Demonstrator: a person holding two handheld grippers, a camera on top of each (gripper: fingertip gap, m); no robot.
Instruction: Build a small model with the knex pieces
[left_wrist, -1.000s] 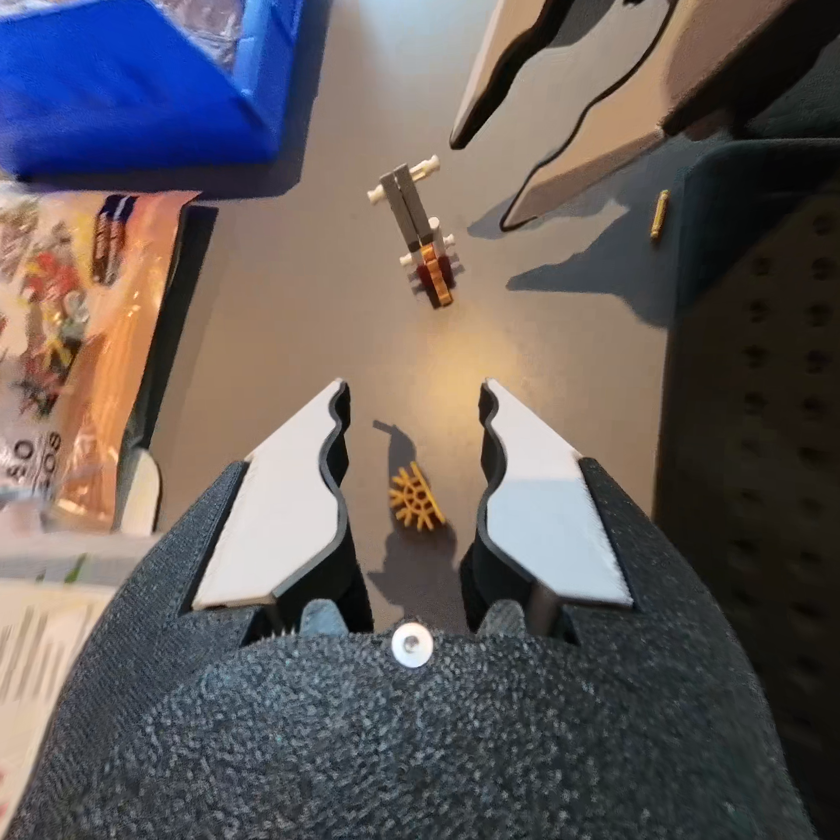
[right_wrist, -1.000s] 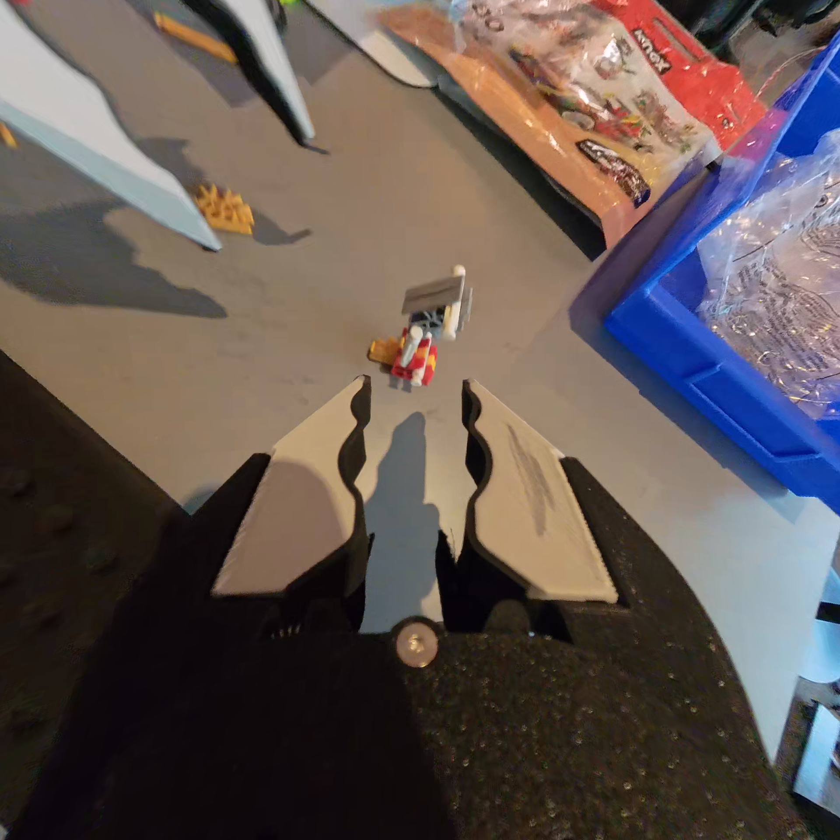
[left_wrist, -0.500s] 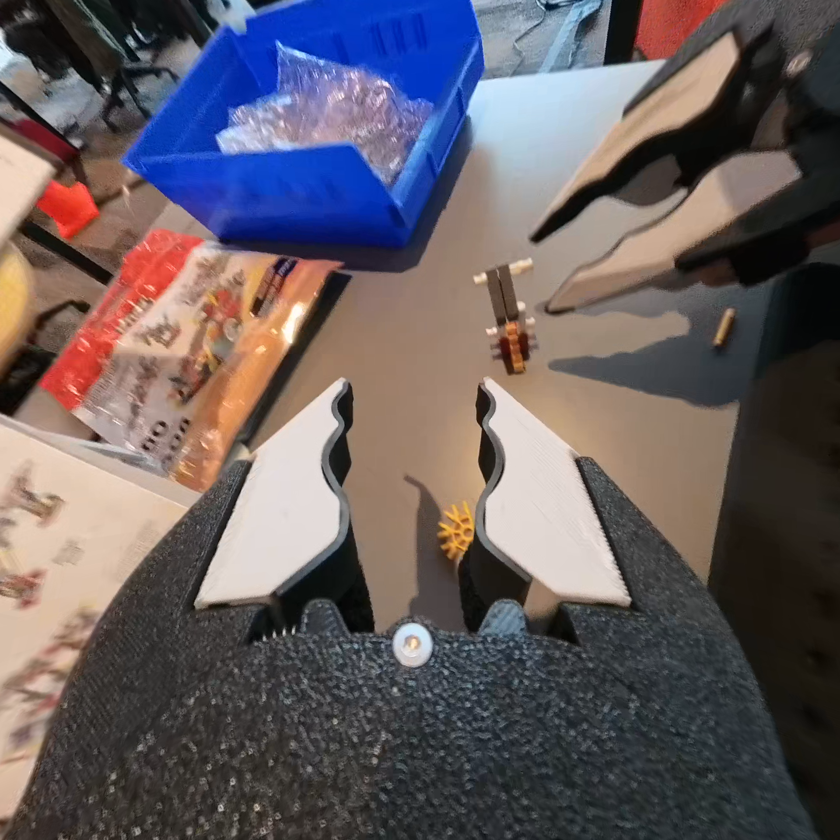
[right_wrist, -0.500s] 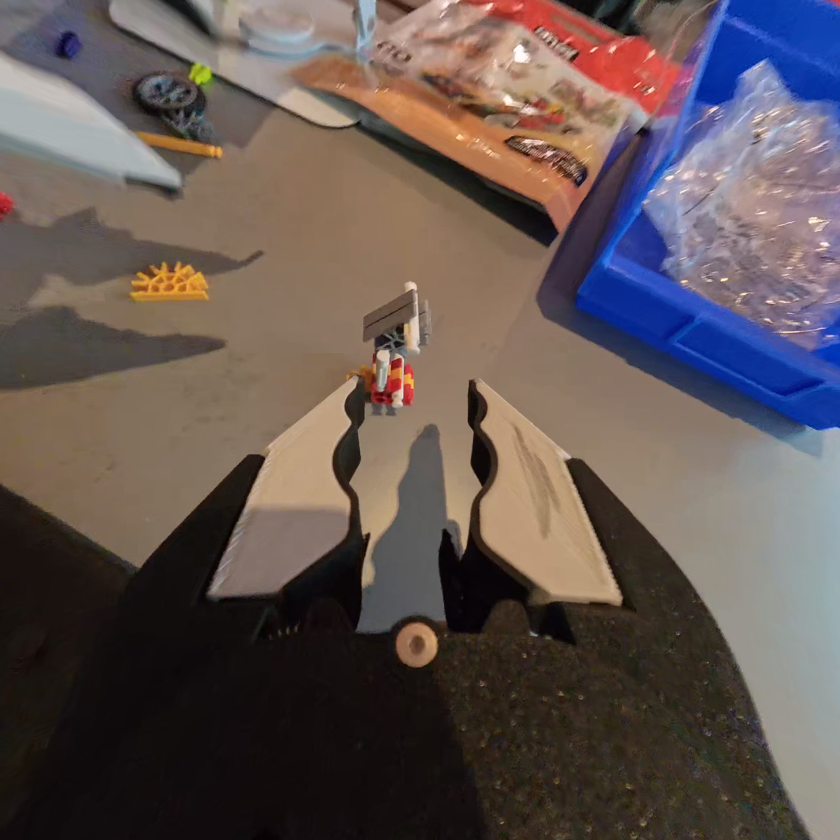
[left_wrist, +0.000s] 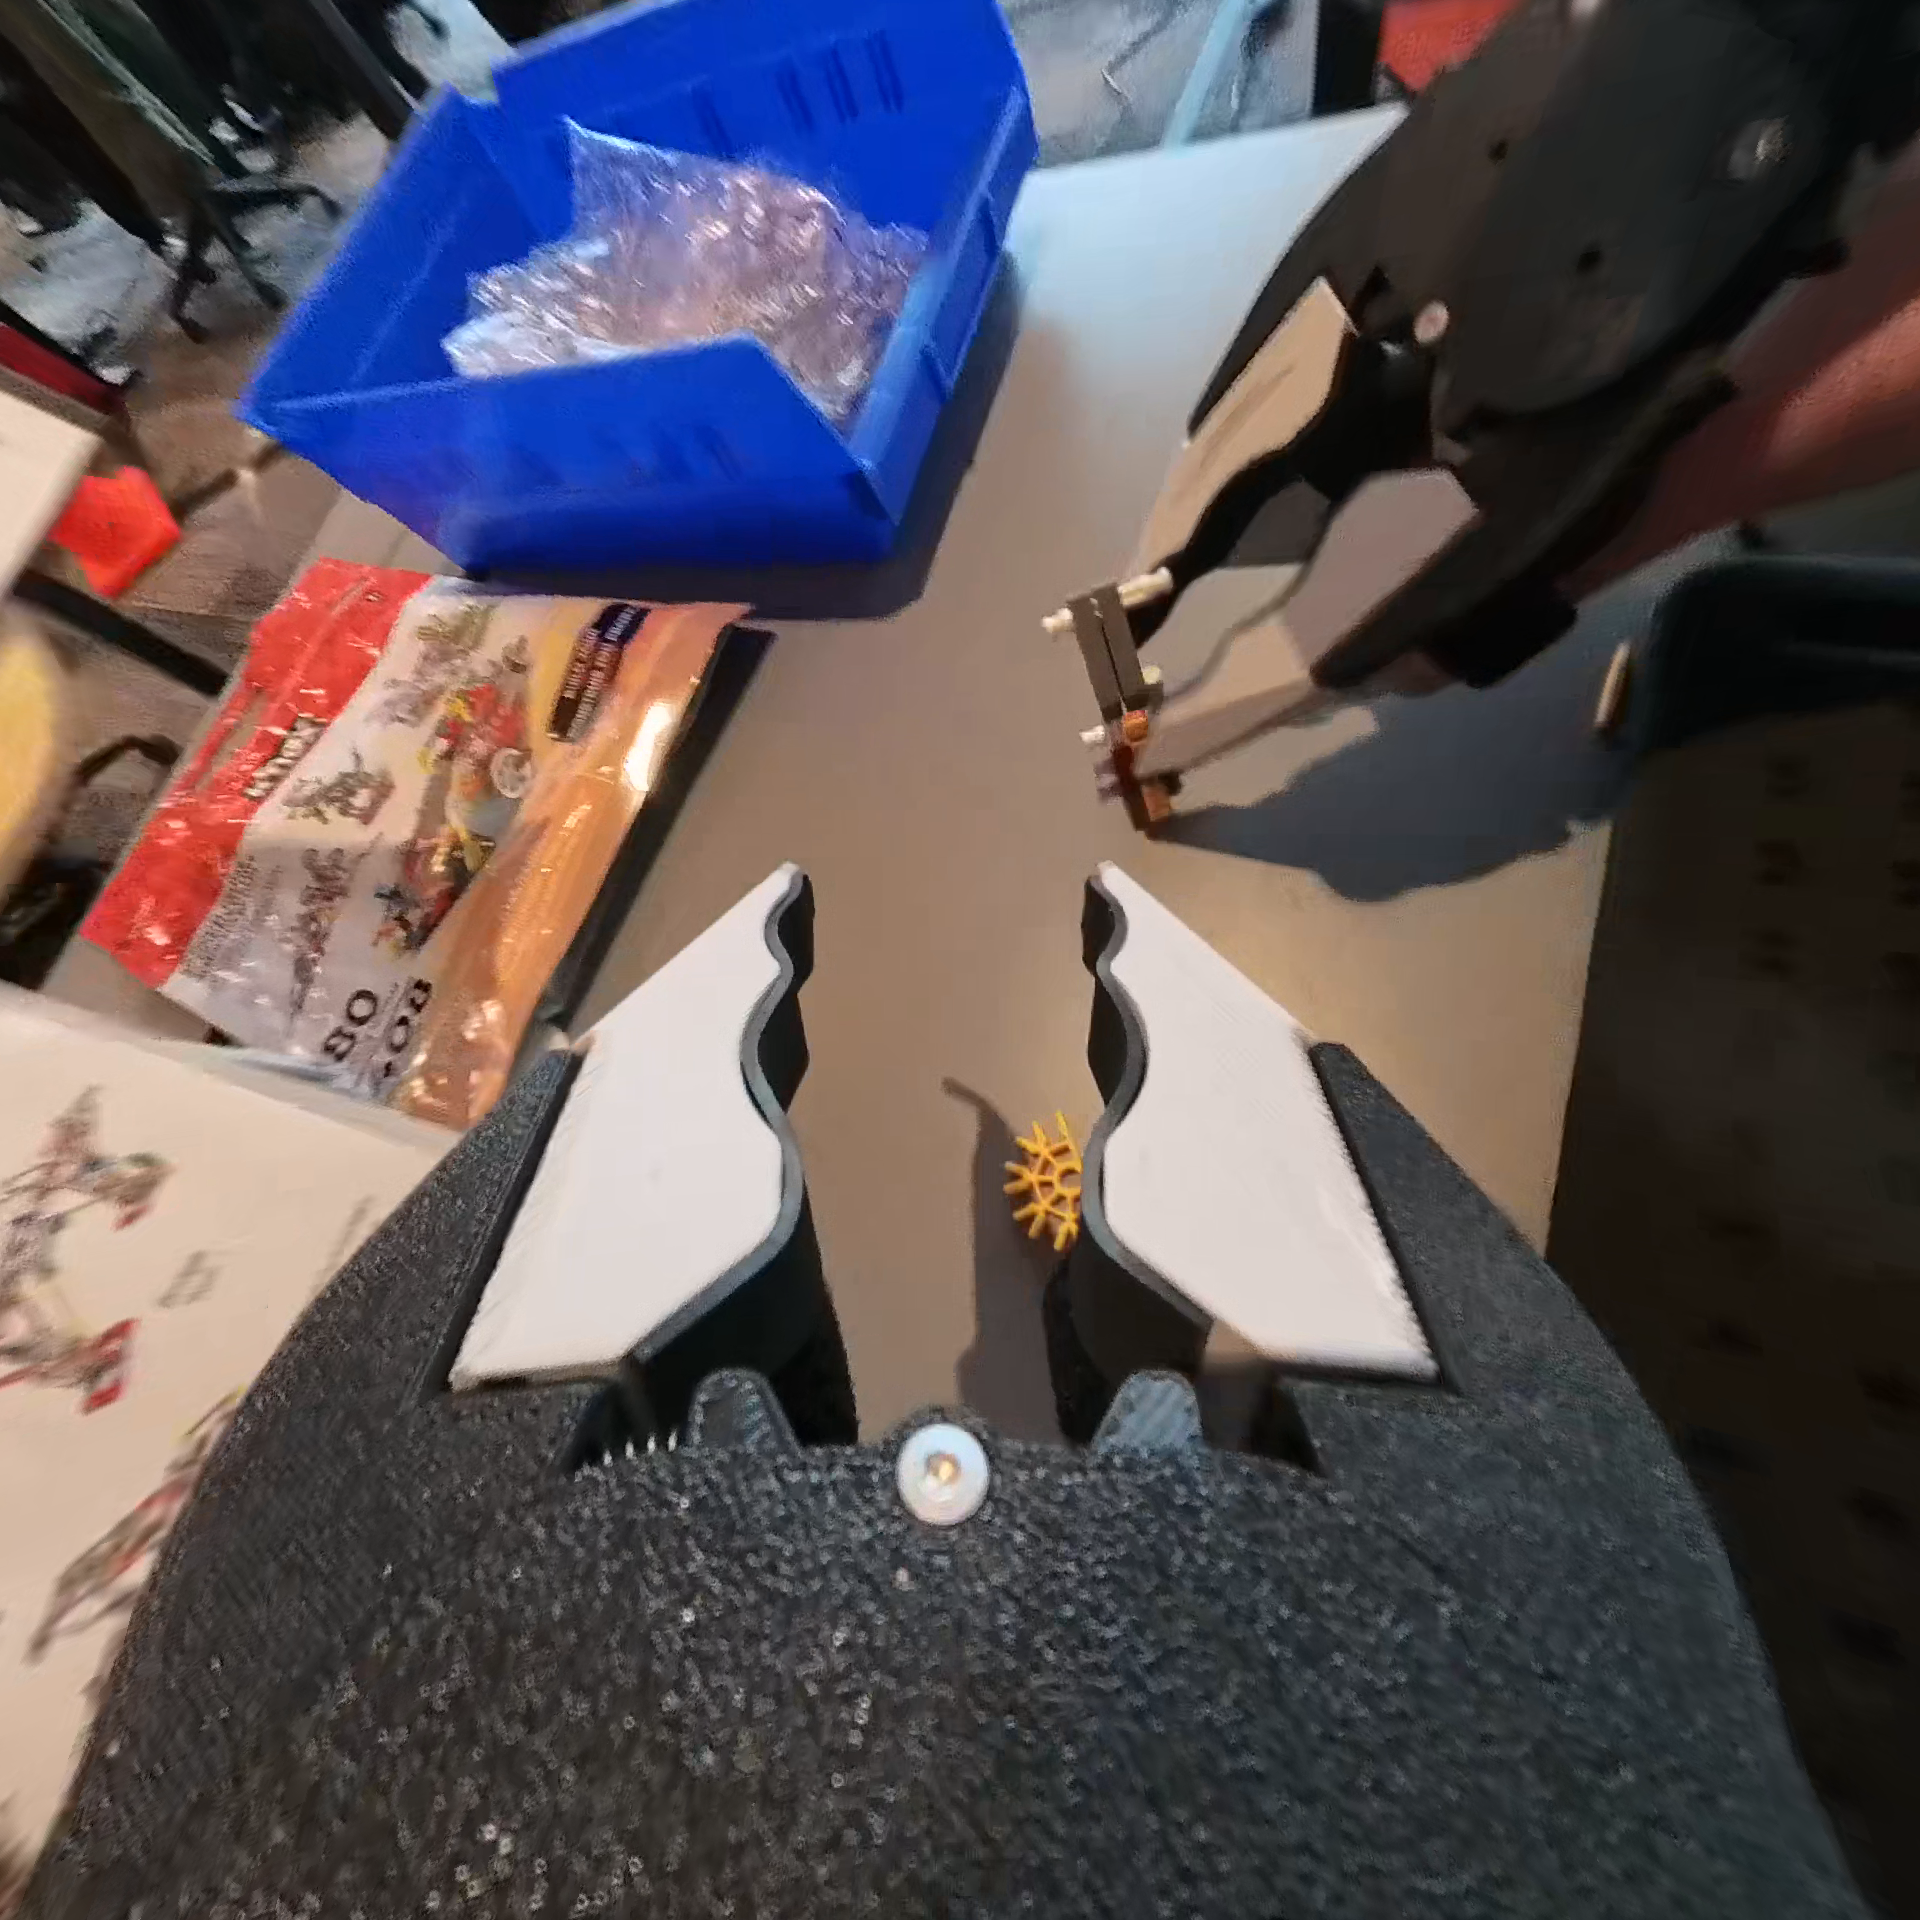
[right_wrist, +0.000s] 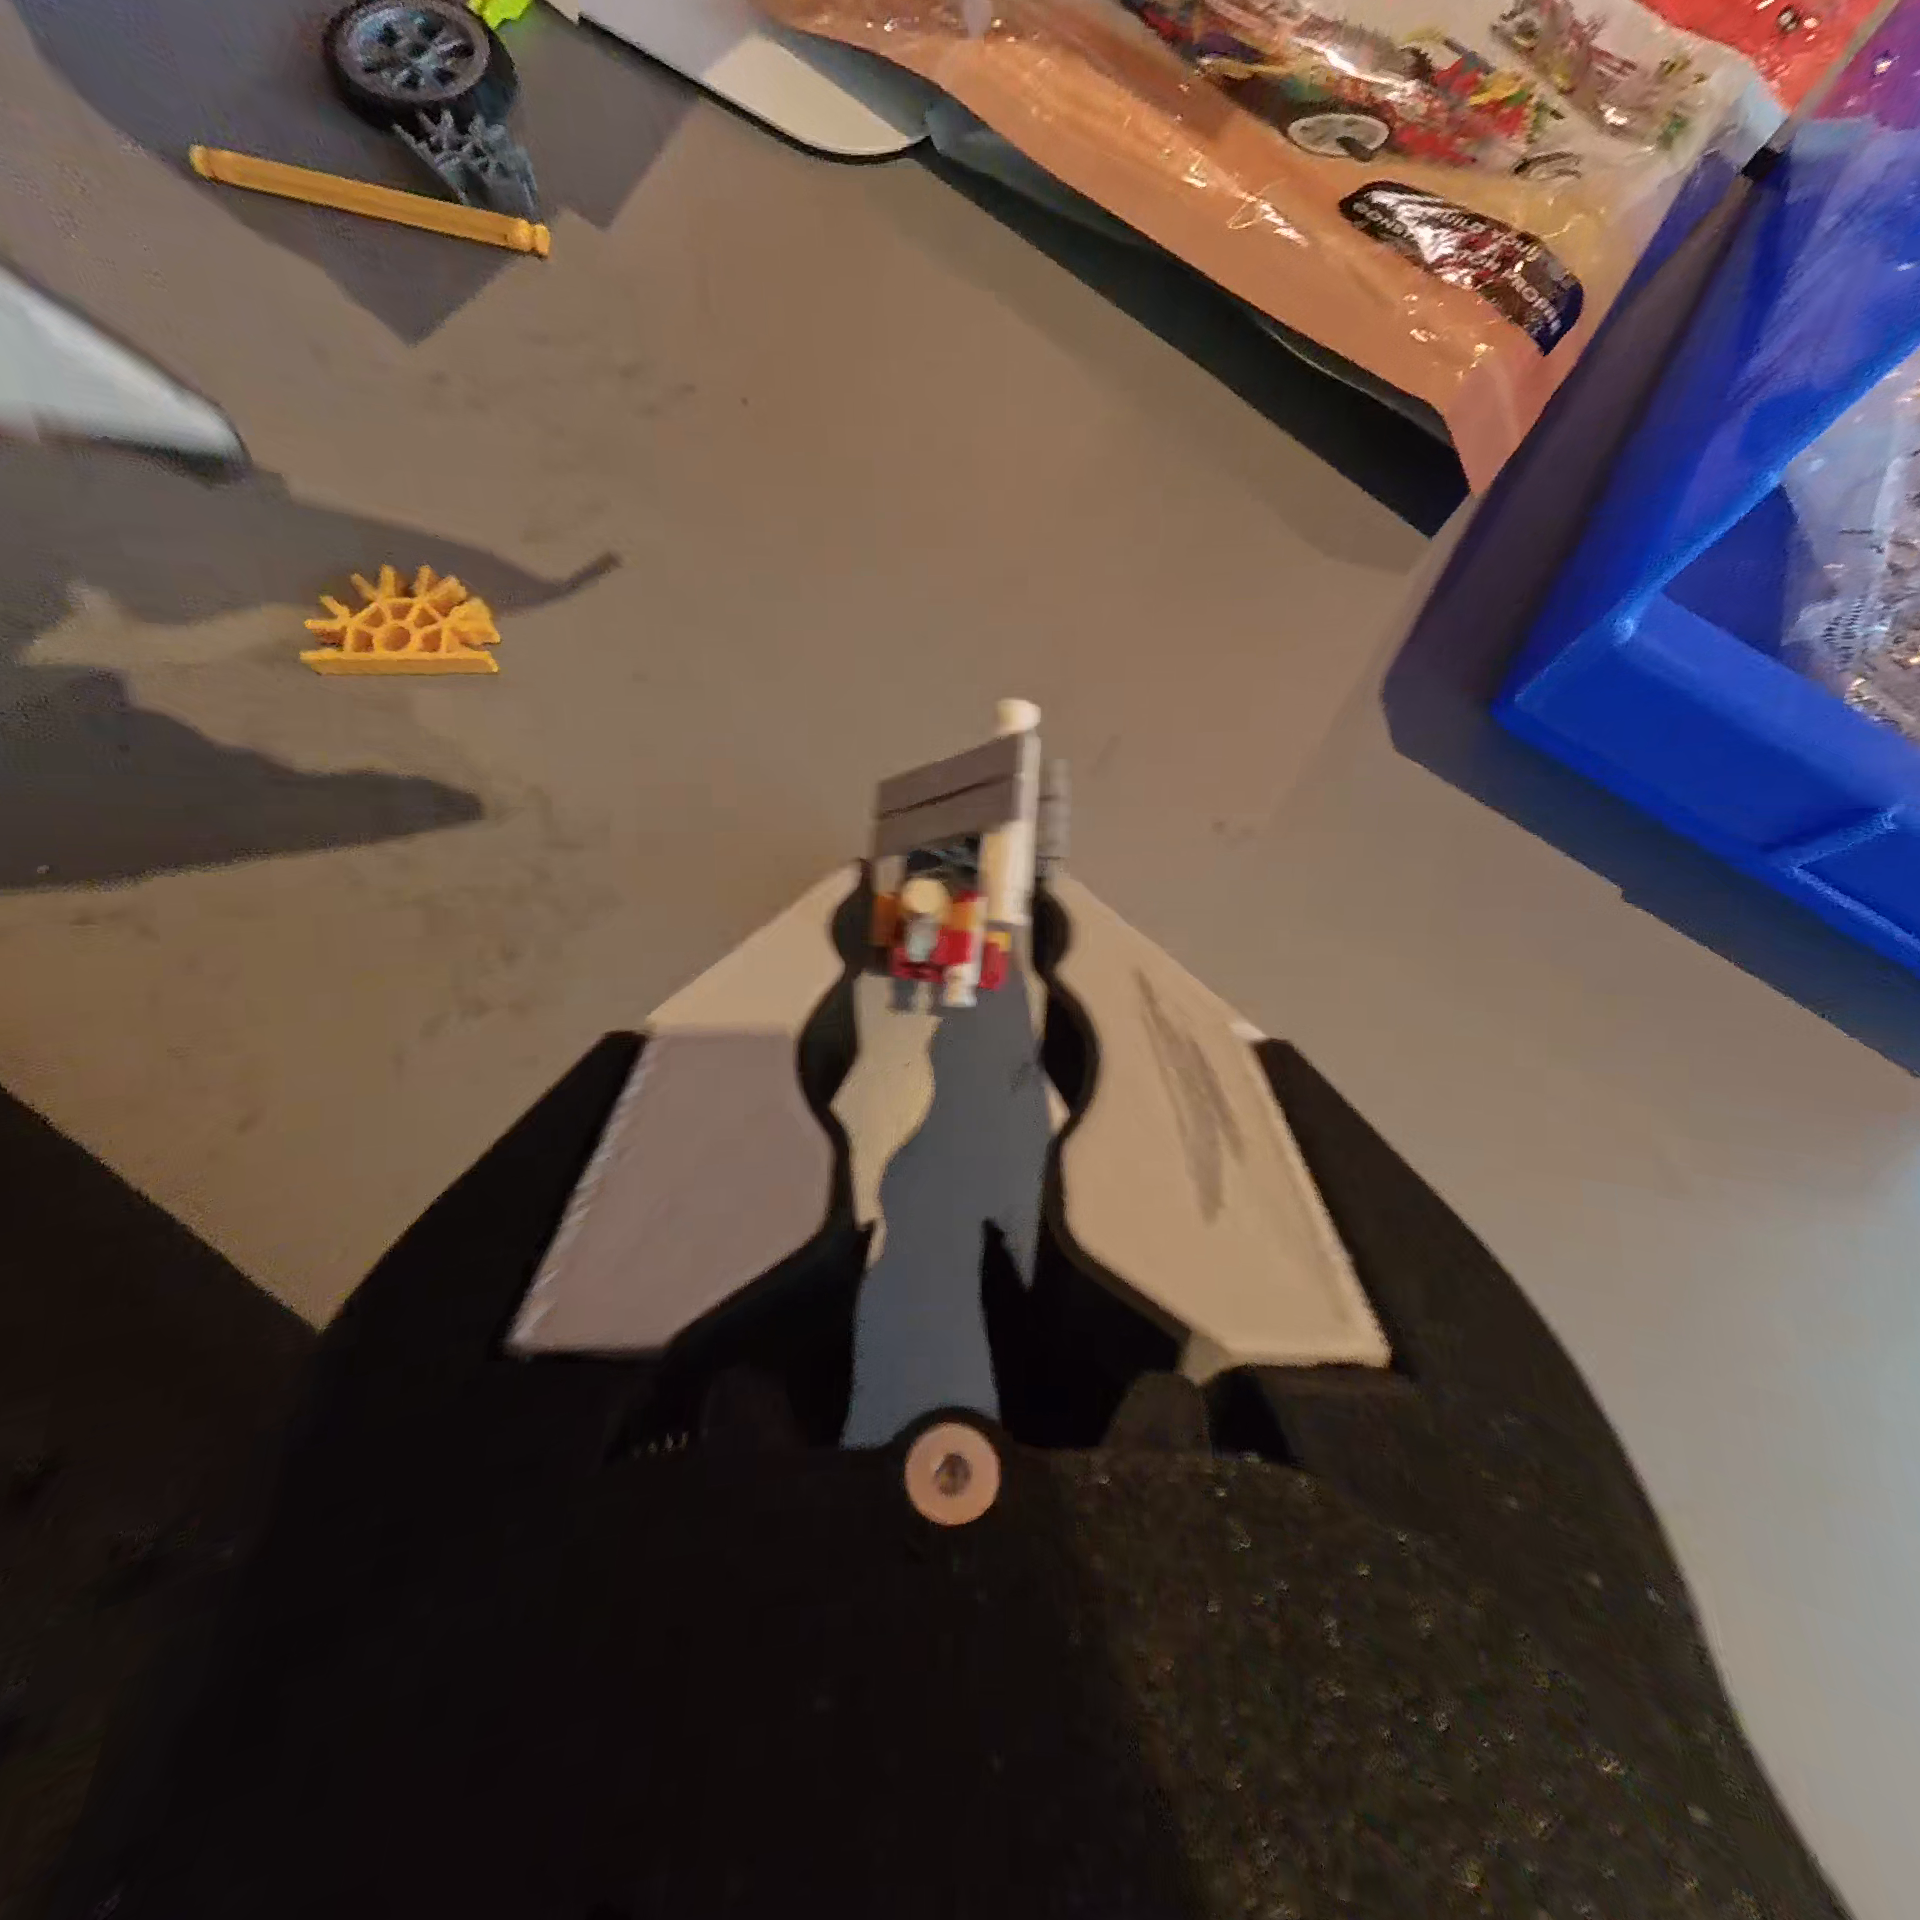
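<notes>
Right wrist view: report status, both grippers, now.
Right gripper fingers closing round small toy assembly, grip unconfirmed. Left gripper open, empty, above yellow connector. Blue bin off right, clear.

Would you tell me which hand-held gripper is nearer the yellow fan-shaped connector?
Left. The left hand-held gripper hangs over the yellow connector; the right hand-held gripper is well away, fingertips around the small toy assembly.

The left gripper (left_wrist: 945, 914) fills the lower frame, jaws wide apart. The right gripper (right_wrist: 948, 914) points up-frame, jaws narrowed.

The right gripper (right_wrist: 951, 914) jaws flank a small toy assembly (right_wrist: 961, 873) on the grey table (right_wrist: 1039, 499).
</notes>
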